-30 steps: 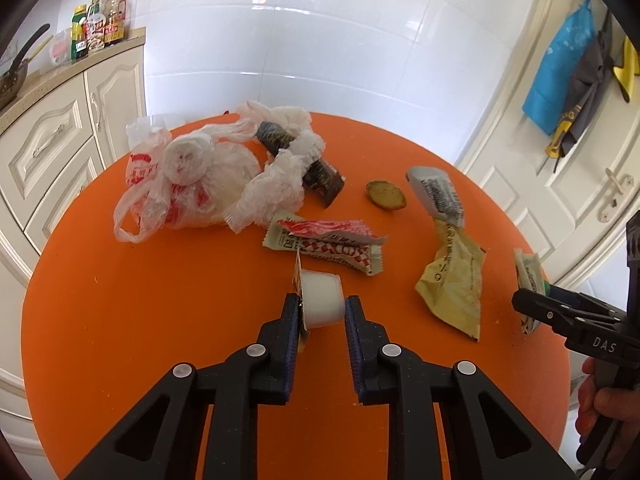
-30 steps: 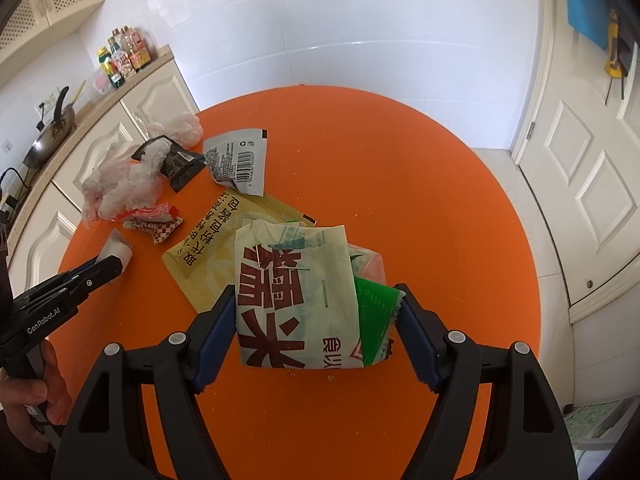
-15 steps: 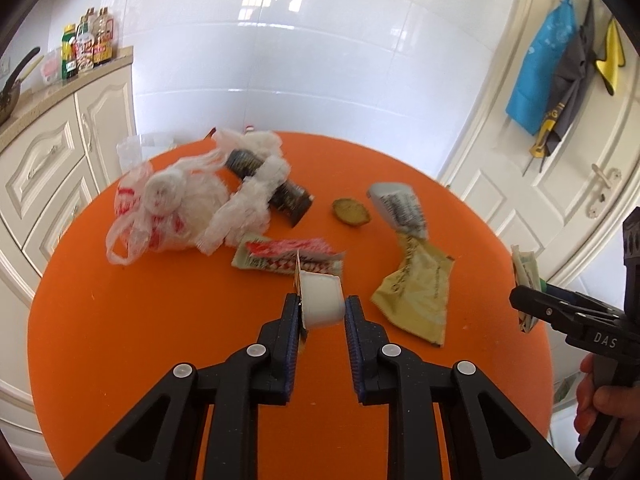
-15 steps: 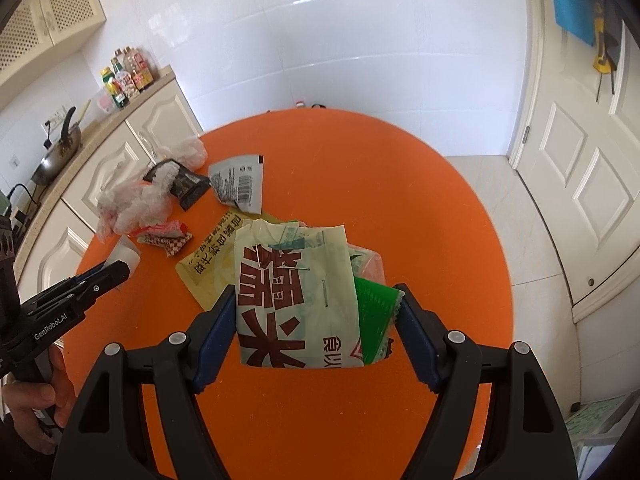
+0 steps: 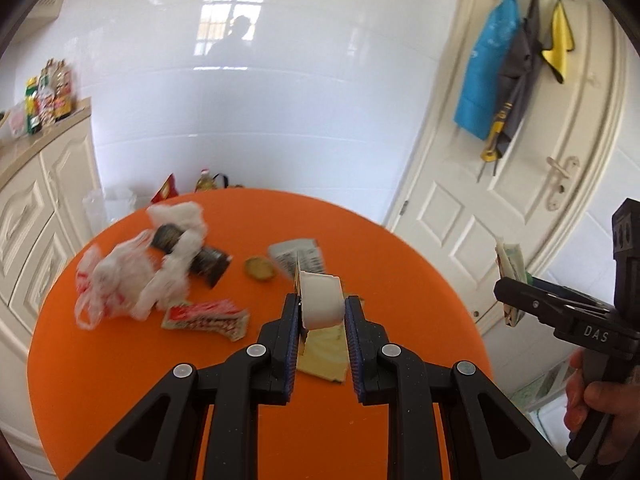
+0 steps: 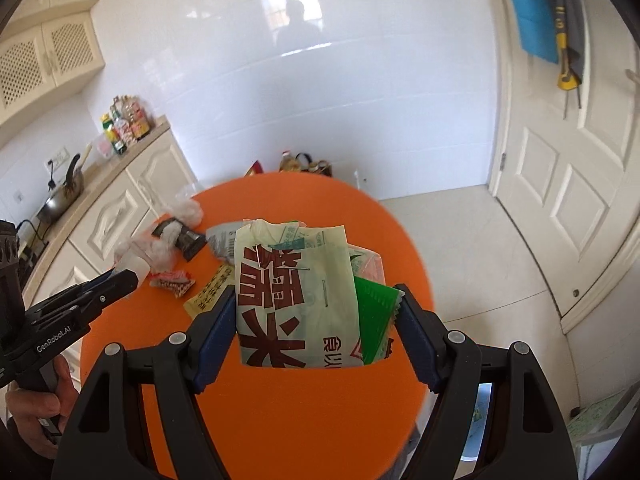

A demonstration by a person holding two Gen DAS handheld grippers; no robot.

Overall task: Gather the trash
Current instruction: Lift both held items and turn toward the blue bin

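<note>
Left tongs (image 5: 322, 306) were clamped on a small white cup (image 5: 321, 298), held above the orange bench (image 5: 120, 360). Right tongs (image 6: 316, 312) gripped a bundle of wrappers (image 6: 296, 296). Carry-off step, I'd say; next call: find a bin, none visible.

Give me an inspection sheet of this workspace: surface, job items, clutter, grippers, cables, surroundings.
Surface: round orange table, litter on its far half.
Job's things: white cup in the left hand-held gripper; bundle of wrappers in the right hand-held gripper; plastic bags, red-and-white wrapper, yellow packet on the table.
Clutter: bottles on the counter.
Grippers: both shut on trash, held above the table.
Cables: nothing seen.
Surroundings: white door, tiled wall, cream cabinets.
</note>
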